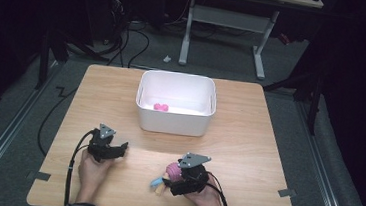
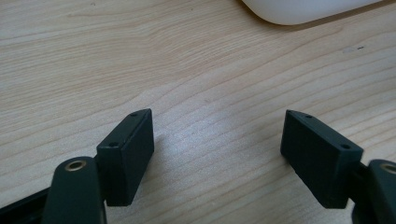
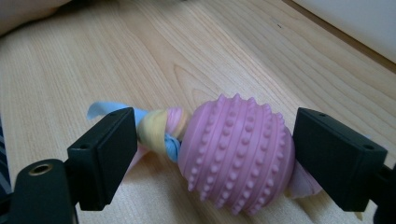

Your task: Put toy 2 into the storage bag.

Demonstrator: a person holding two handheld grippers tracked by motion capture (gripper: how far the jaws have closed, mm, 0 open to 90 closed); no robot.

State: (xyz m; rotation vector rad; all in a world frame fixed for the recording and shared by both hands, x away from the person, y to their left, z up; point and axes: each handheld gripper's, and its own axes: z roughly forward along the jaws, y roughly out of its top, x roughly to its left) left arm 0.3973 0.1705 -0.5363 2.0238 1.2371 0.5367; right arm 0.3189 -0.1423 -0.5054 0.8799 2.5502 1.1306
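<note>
toy: pink knobbly rubber ball w/ pastel knotted rope (image 3: 236, 156) lies on pale wood bench (image 1: 248, 139), front right | R tool (image 3: 212, 158) straddles it, jaws apart, not pinching, prob lining up grasp | L tool (image 2: 217, 154) released, idle | white plastic bin (image 1: 174, 120) behind, likely drop spot

A: The desk (image 1: 248, 139) is evenly lit from above; the room around it falls off into near black.

B: Up close, the jaws are slightly soft, and the left jaw casts a short shadow toward the bright, faintly glaring wood between the jaws.
</note>
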